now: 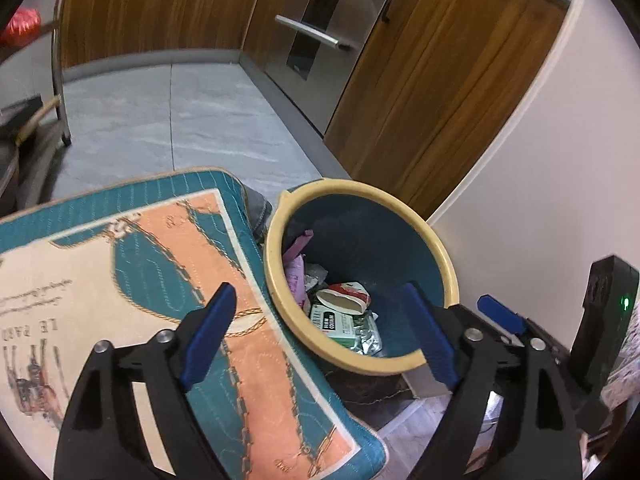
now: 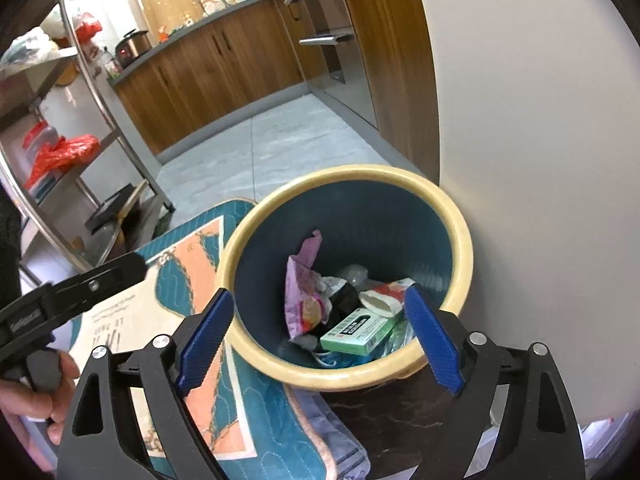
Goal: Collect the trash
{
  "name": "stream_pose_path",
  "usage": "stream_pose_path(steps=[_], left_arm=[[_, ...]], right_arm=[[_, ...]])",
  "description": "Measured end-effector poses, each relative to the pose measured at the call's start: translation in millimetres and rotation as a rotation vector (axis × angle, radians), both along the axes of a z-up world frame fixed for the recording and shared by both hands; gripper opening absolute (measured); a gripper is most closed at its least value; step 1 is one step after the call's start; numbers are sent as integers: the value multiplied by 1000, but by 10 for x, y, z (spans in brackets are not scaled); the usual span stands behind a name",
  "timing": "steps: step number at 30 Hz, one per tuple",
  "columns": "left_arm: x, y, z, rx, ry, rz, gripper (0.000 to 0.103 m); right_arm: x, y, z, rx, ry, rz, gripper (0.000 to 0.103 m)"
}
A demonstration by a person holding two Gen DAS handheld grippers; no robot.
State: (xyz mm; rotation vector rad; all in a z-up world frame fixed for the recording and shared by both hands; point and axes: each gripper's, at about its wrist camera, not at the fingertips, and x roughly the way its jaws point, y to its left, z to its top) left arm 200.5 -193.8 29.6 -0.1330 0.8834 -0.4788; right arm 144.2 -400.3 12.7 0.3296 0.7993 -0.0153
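Note:
A round bin with a cream rim [image 1: 276, 288] [image 2: 460, 216] and dark blue inside stands on the floor by a white wall. In it lie a green and white box [image 2: 354, 330] [image 1: 332, 322], a purple wrapper [image 2: 302, 280] [image 1: 296, 272], a red and white packet [image 1: 348, 294] [image 2: 384, 294] and foil scraps. My left gripper [image 1: 320, 336] is open and empty, hovering over the bin's near left rim. My right gripper [image 2: 320, 336] is open and empty, above the bin's near rim. The right gripper's blue fingertip also shows in the left wrist view [image 1: 500, 314].
A teal and orange quilted mat [image 1: 160, 288] [image 2: 188, 280] lies left of the bin. Wooden kitchen cabinets [image 1: 420, 80] and an oven [image 1: 320, 36] line the far side. A metal shelf rack [image 2: 80, 140] with red bags stands at left. The white wall [image 2: 540, 160] is right of the bin.

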Motion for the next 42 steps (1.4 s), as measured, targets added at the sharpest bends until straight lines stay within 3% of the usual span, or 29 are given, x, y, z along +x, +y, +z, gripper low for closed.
stream_pose_path(steps=[4,14,20,28,42], left_arm=[[-204,5,115,51,-71,-7,97],[-720,164,322,63,-166,21,97],[-948,293,292,73,-178,61,97],[-1122,506,182,24,-162,95,97],[-1201,487,112,27,-189,91,97]], right_arm=[[-87,-1,56,4,-14,-3,90],[-392,24,216,-8,-62,-17,96],[-578,84,292,-26,-70,-22,97],[-801,170,349,-69,-103,-17,98],[-832,226,335,-72,-109,-8,98]])
